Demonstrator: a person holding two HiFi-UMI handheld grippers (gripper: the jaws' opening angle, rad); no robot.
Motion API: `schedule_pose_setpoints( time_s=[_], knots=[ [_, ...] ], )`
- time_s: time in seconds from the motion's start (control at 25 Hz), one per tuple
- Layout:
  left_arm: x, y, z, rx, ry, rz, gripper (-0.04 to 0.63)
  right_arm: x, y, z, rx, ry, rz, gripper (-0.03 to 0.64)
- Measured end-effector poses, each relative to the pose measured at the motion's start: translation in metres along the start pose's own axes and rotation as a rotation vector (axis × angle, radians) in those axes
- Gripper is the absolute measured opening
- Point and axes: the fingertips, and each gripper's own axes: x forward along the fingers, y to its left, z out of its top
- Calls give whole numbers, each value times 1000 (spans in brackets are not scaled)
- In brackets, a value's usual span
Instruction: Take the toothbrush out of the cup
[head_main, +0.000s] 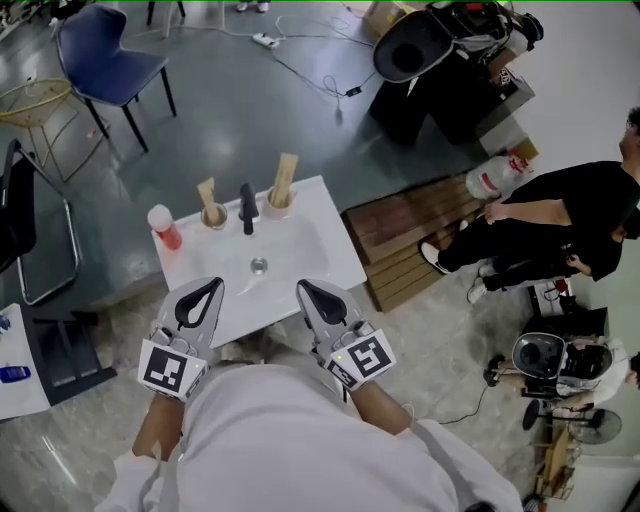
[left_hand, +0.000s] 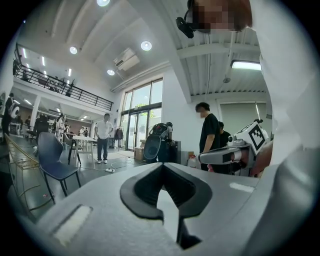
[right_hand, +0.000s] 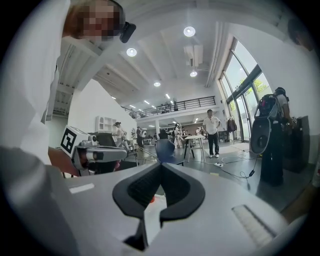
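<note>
A red bottle (head_main: 165, 228) is standing at ten o'clock on the small white desk (head_main: 315, 240). At seven o'clock from the drain (head_main: 259, 265), the left hand-held gripper (head_main: 211, 285) is pointing toward twelve o'clock, its jaws pressed together on nothing. The toothbrush (head_main: 207, 191), seemingly the slim pale stick, is standing upright in a cup (head_main: 213, 215) at eleven o'clock, its top poking above the rim where jaws could pinch it. A black tap (head_main: 247, 208) is rising at twelve o'clock beside it. A second cup (head_main: 279, 207) at one o'clock is holding a broader stick (head_main: 286, 175), so which is the brush is not certain. The right hand-held gripper (head_main: 304, 288), at five o'clock from the drain, is likewise clamped together and empty. Both are hanging well short of the cups, likely because no reach has begun. One must open before any grasp.
</note>
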Motion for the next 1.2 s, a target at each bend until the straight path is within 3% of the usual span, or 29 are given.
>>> schedule_pose_setpoints(
  time_s=[0.4,1.2],
  knots=[
    [23,10,6,6,15,103,5,47,-67,-27,-33,29,68,2],
    [13,24,6,-7,60,316,5,136,-154,-113,-47,145,132,2]
  ],
)
